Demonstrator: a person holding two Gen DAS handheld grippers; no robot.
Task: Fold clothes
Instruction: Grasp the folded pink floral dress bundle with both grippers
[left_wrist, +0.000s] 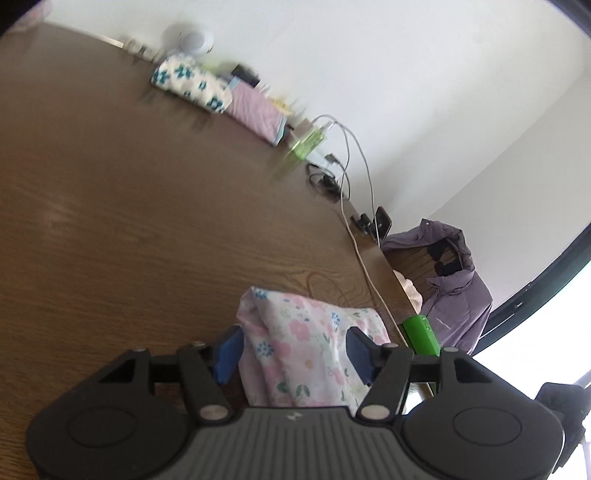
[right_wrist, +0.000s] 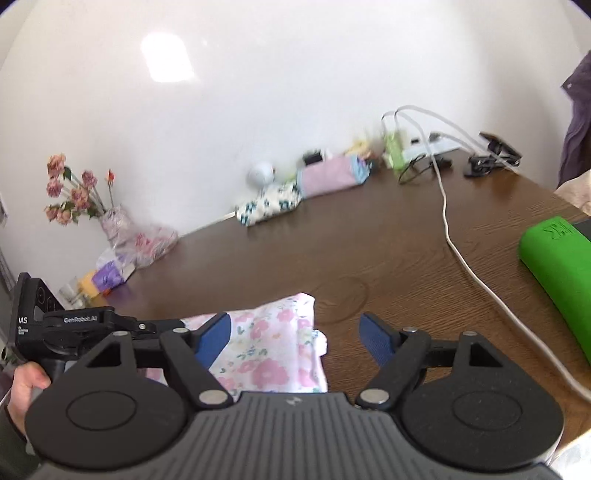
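A folded pink floral cloth (left_wrist: 291, 369) lies in a bundle on the brown table (left_wrist: 147, 221). My left gripper (left_wrist: 294, 332) is open, with its blue pads (left_wrist: 229, 350) standing on either side of the bundle and not squeezing it. In the right wrist view the same cloth (right_wrist: 273, 354) sits by the left pad (right_wrist: 214, 338) of my right gripper (right_wrist: 295, 319). That gripper is open wide, with bare table between the cloth and its right-hand pad. The left gripper's black body (right_wrist: 74, 325) shows at the left edge, held by a hand (right_wrist: 26, 380).
Folded clothes, one blue-flowered (left_wrist: 188, 83) and one pink (left_wrist: 255, 110), line the far wall beside chargers and a white cable (right_wrist: 447, 229). A green block (right_wrist: 554, 269) lies at the right. A flower vase (right_wrist: 114, 225) stands far left. A purple jacket (left_wrist: 450, 280) hangs past the table's edge.
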